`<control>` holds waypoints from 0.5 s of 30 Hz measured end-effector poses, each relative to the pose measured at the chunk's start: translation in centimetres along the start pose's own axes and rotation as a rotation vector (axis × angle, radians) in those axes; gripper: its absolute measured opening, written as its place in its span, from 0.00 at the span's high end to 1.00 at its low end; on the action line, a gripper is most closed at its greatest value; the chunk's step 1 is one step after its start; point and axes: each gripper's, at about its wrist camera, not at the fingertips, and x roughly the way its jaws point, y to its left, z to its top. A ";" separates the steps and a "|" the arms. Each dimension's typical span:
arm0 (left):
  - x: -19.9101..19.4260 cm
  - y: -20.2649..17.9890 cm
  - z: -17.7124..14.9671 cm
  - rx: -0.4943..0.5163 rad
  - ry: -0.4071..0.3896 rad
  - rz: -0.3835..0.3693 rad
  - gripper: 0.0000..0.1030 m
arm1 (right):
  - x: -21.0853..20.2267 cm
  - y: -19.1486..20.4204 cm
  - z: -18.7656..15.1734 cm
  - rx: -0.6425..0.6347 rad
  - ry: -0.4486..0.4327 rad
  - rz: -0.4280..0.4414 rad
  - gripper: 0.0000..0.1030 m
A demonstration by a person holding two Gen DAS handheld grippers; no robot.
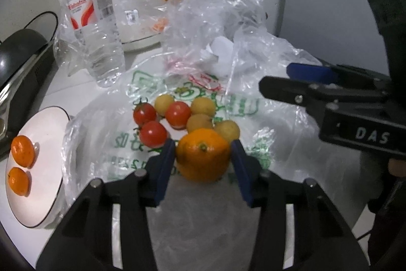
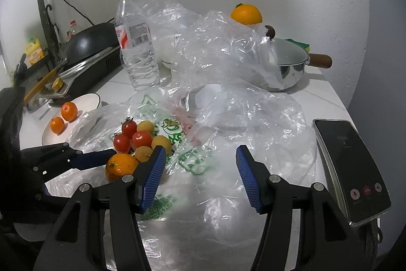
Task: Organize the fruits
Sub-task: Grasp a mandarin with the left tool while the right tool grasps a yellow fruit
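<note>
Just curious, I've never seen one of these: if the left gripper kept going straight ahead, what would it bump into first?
The orange, which already sits between the left gripper's blue fingers. Just behind it lie yellow fruits and cherry tomatoes on the plastic bag.

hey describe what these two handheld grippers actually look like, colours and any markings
Both are the same build: the left gripper and right gripper have matte black angular linkage arms with silver round pivot pins, and jaws faced with blue ribbed pads. Seen from the left wrist view, the right gripper's black body carries white lettering reading "DAS". No cables or sleeves are clearly visible on them.
</note>
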 end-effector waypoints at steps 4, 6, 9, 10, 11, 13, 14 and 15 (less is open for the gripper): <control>-1.3 0.6 -0.1 -0.009 -0.023 0.004 0.55 | 0.5 0.8 0.0 -0.025 0.018 0.034 0.46; -2.0 1.0 0.0 -0.014 -0.042 0.008 0.55 | 1.0 1.7 -0.2 -0.060 0.046 0.034 0.60; -3.1 1.6 0.1 -0.020 -0.073 0.020 0.55 | 1.5 2.8 -0.3 -0.092 0.067 0.050 0.66; -3.5 1.8 0.1 -0.021 -0.084 0.026 0.55 | 1.5 3.1 -0.3 -0.098 0.066 0.052 0.68; -3.8 2.0 0.1 -0.023 -0.092 0.028 0.55 | 1.4 3.4 -0.2 -0.105 0.060 0.046 0.68; -4.2 2.5 0.0 -0.026 -0.104 0.030 0.55 | 1.2 3.6 0.0 -0.112 0.049 0.029 0.68; -4.2 2.6 0.0 -0.028 -0.107 0.030 0.55 | 1.0 3.7 0.1 -0.114 0.048 0.029 0.68; -4.4 2.7 -0.1 -0.028 -0.111 0.029 0.55 | 1.0 3.8 0.2 -0.118 0.048 0.034 0.68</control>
